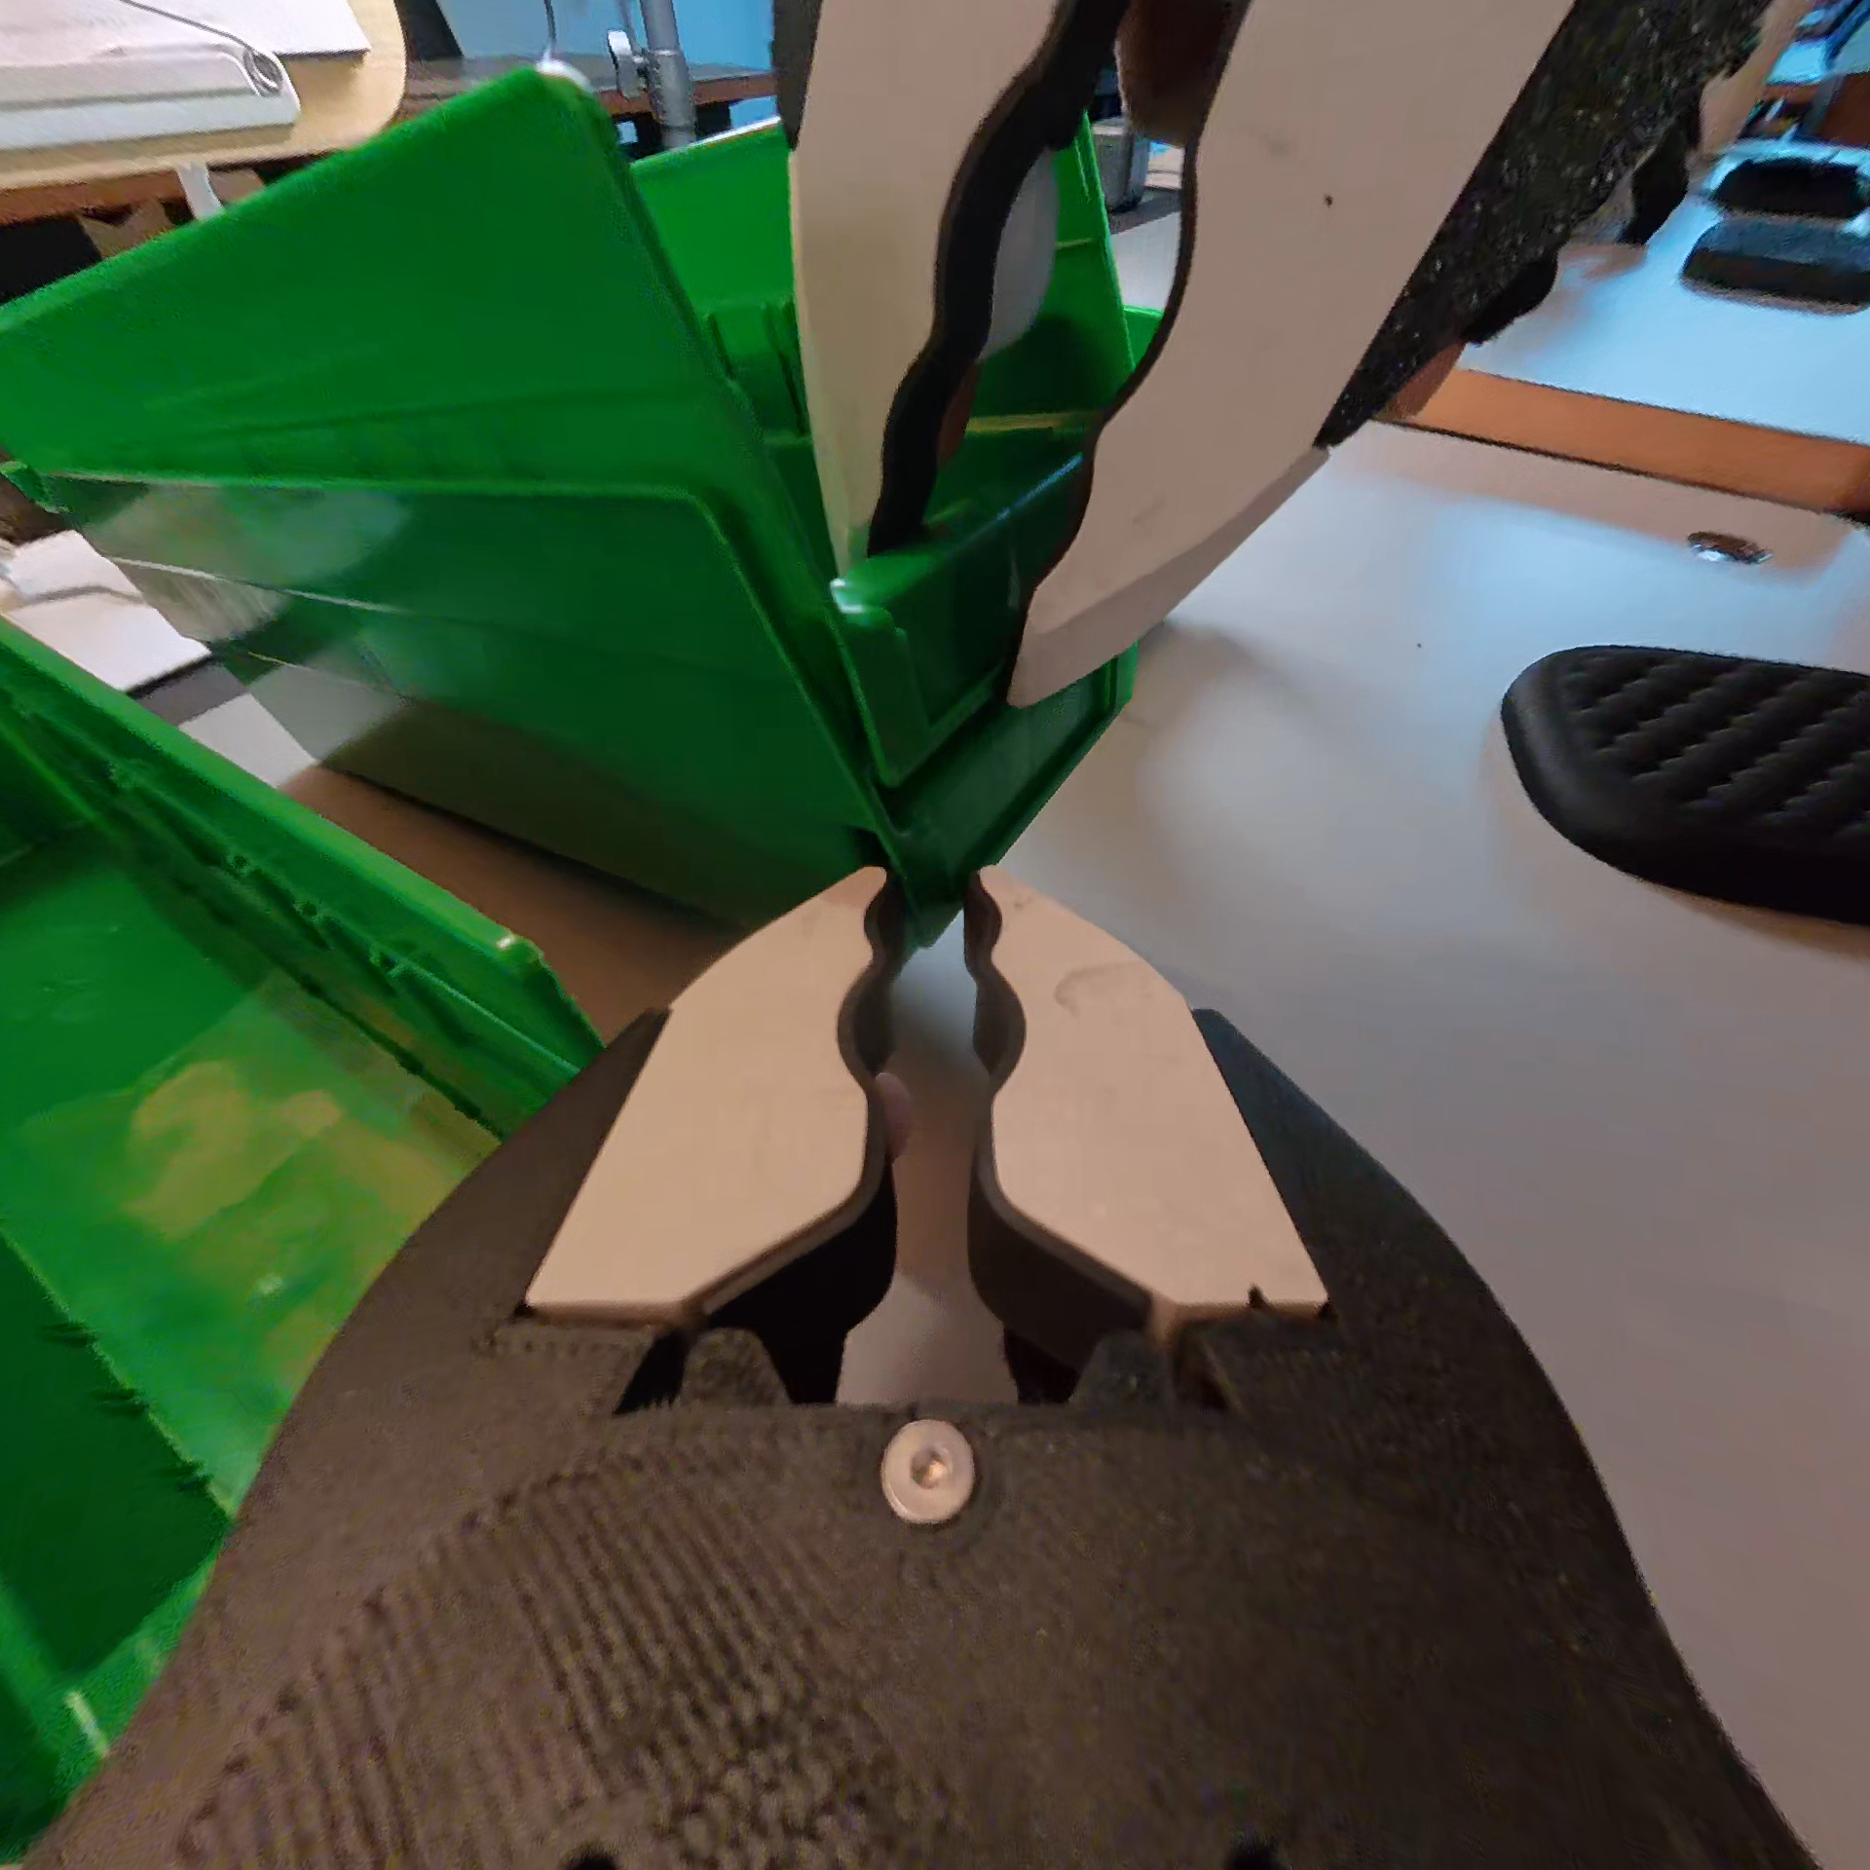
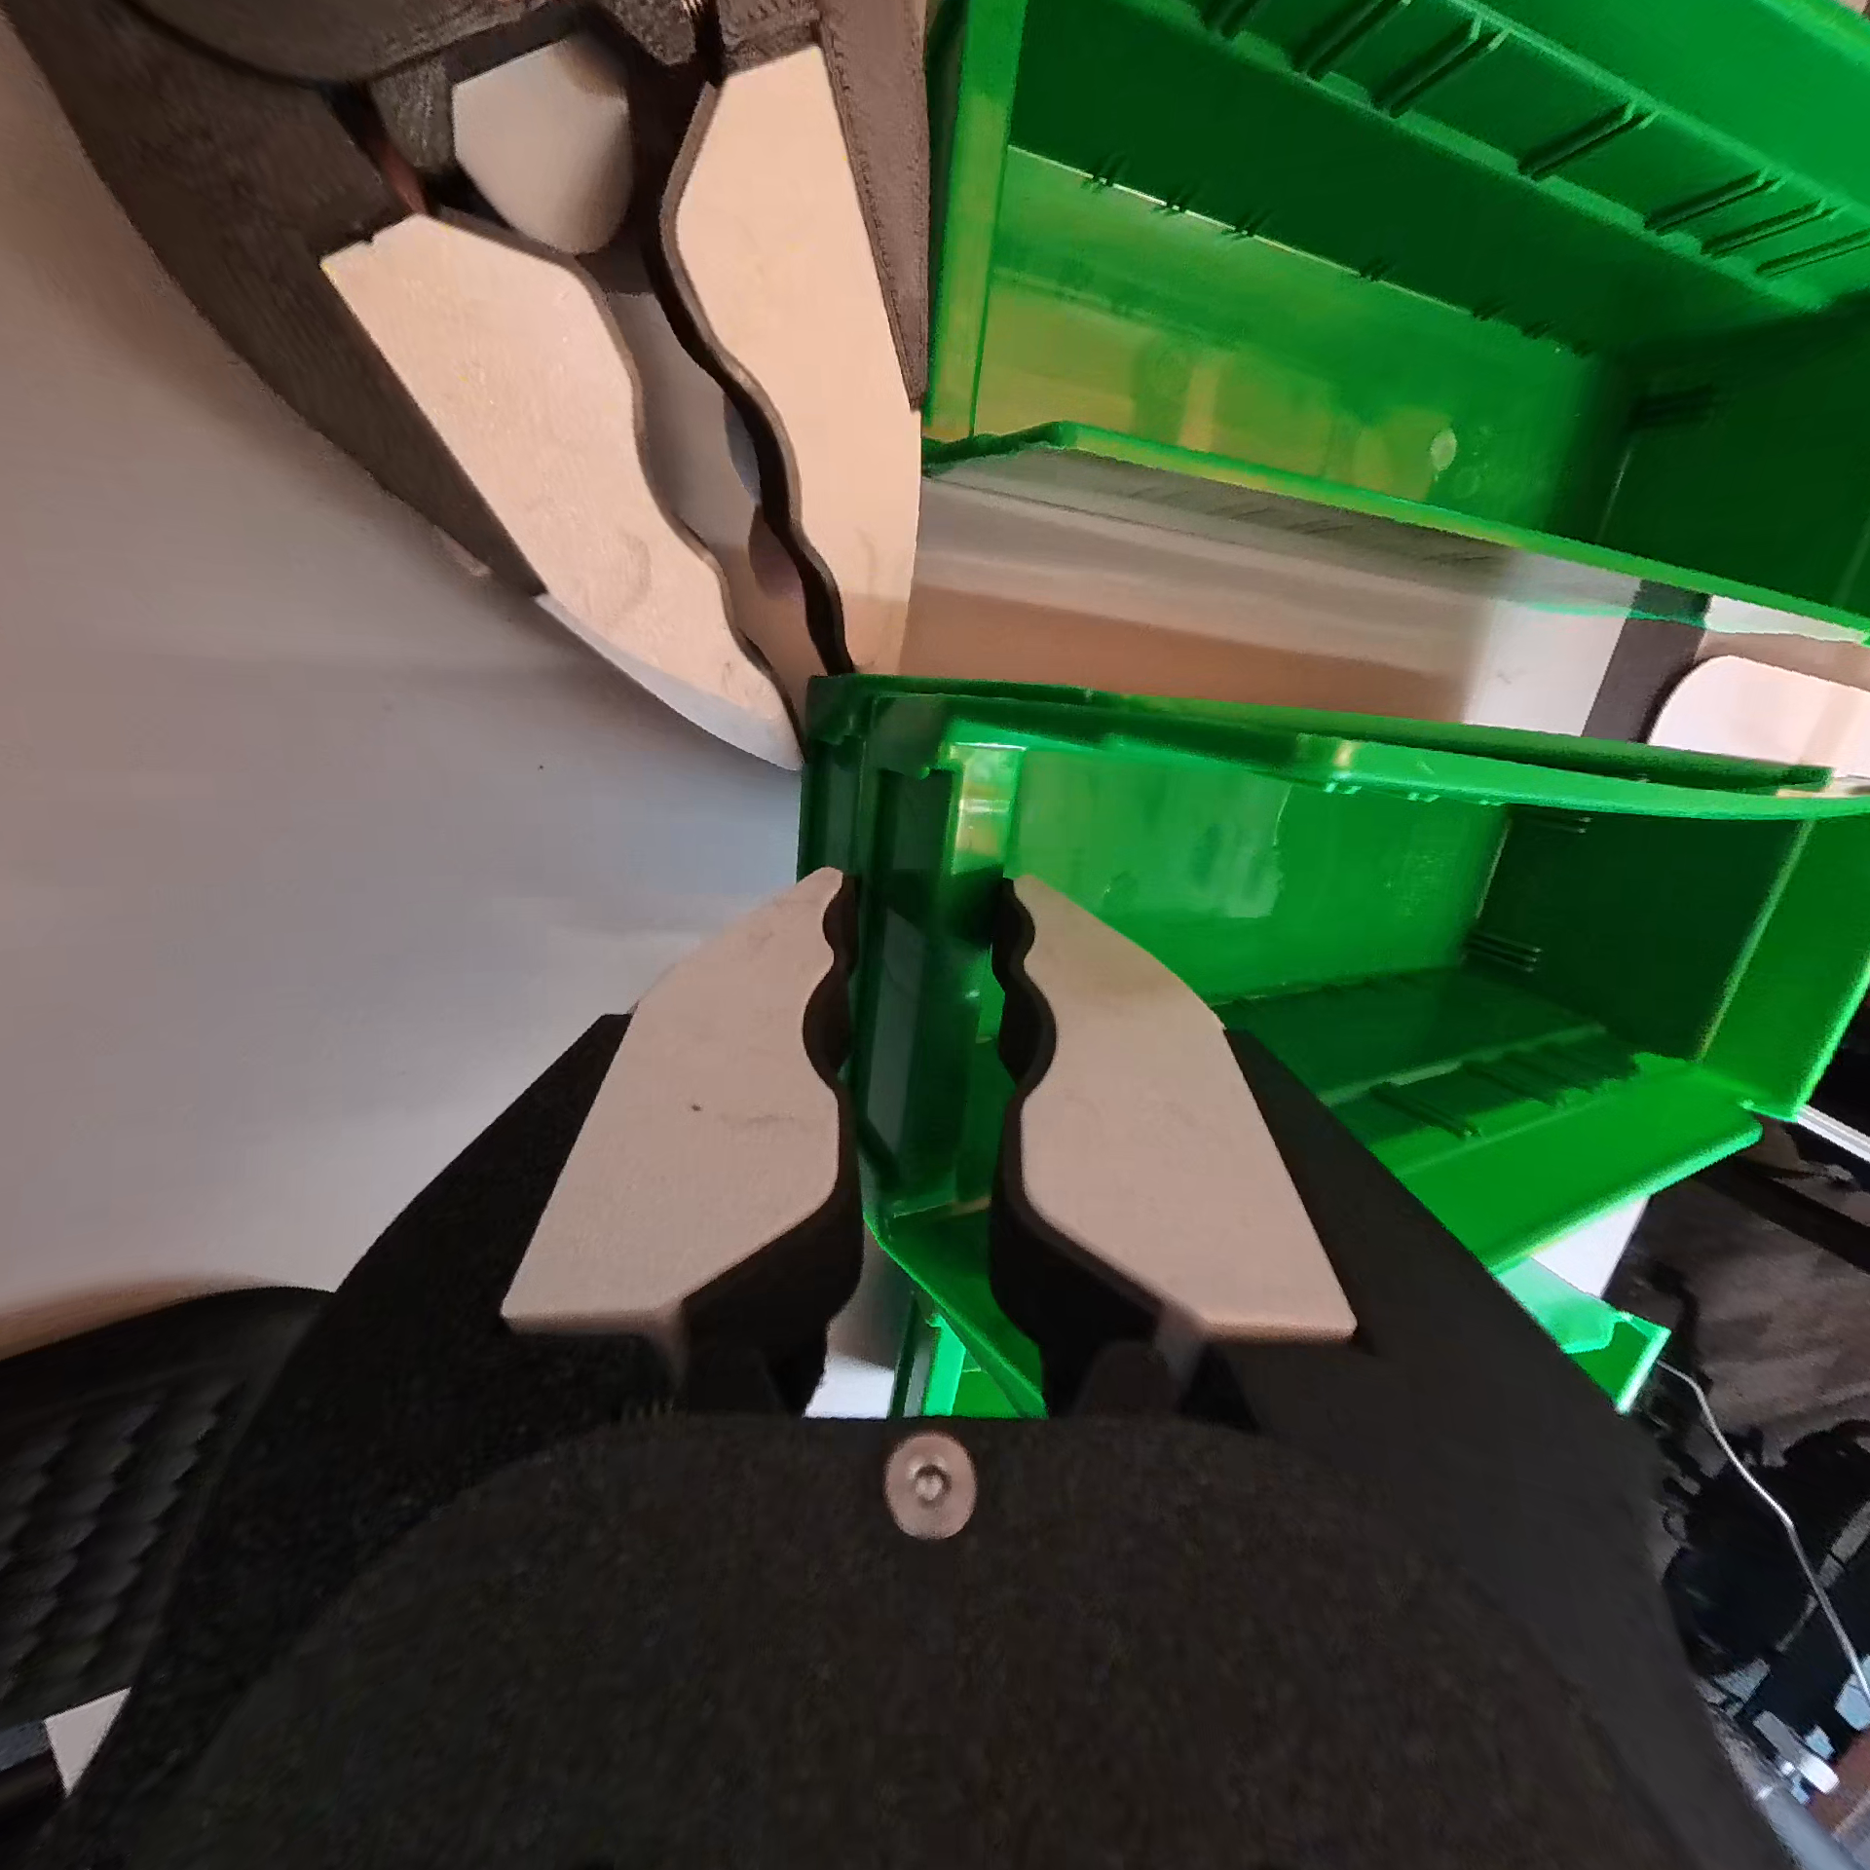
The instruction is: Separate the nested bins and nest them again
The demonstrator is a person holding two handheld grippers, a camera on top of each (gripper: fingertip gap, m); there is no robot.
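Note:
A stack of nested green bins stands on the white table (image 1: 1315,1012). The upper bin (image 1: 405,334) is tilted up out of the lower bin (image 1: 607,789). My right gripper (image 1: 961,607) comes down from above and is shut on the upper bin's front wall, one finger inside and one outside. In the right wrist view it (image 2: 926,880) straddles that wall of the bin (image 2: 1366,911). My left gripper (image 1: 926,896) is shut on the lower bin's near corner, low by the table. It also shows in the right wrist view (image 2: 815,698).
A separate green bin (image 1: 202,1164) lies open at the left, close to my left gripper; it also shows in the right wrist view (image 2: 1315,253). A black padded rest (image 1: 1700,779) lies on the table to the right. Desks with gear stand behind. Spacing between my two grippers at the tips: around 4 cm.

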